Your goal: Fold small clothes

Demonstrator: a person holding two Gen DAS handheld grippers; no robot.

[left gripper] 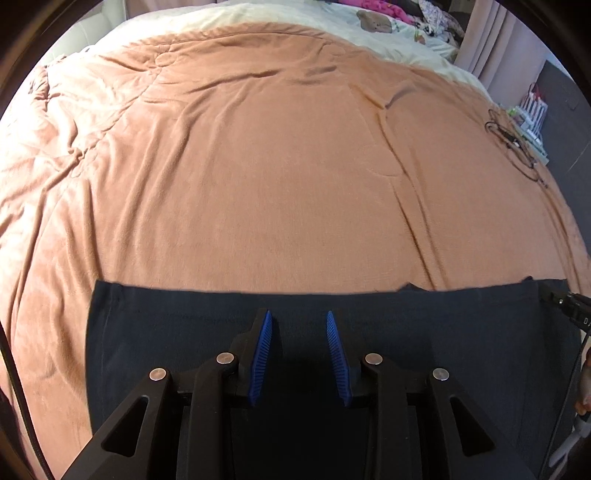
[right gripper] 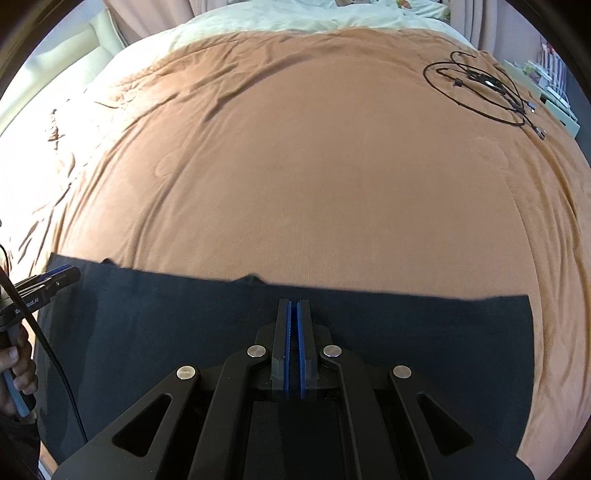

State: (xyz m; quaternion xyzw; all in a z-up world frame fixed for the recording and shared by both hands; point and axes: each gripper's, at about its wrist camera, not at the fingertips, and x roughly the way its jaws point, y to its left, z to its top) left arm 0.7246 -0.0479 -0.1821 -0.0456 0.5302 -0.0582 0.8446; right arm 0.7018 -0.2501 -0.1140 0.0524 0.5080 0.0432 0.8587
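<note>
Spread apart on the left gripper (left gripper: 299, 317), blue ribbed pads (left gripper: 264, 350) well separated, nothing pinched between them, only dark cloth below. Seen from the left wrist: dark navy garment (left gripper: 184, 332) lying flat on the brown blanket (left gripper: 277, 166), straight far edge running across the view, left edge also straight. Tips of the right gripper (left gripper: 554, 295) entering at the right, at the far right corner of the garment; whether touching the cloth cannot be told. Part of a hand (left gripper: 583, 387) low at the right border. Black cables (left gripper: 513, 144) coiled on the blanket far right, near the bed edge; cream bedding (left gripper: 258, 14) and some colourful clothes (left gripper: 376, 5) at the far end. Pressed together on the right gripper (right gripper: 294, 302), seen from the right wrist: blue pads (right gripper: 303, 350) closed with only a thin slit, no cloth visible between them, fingertips above the garment (right gripper: 443, 350) just near its far edge. Left gripper (right gripper: 62, 275) at the far left corner of the same garment, held by a hand (right gripper: 18, 369) on its handle. Black cables (right gripper: 480, 92) at far right on the blanket (right gripper: 314, 166).
</note>
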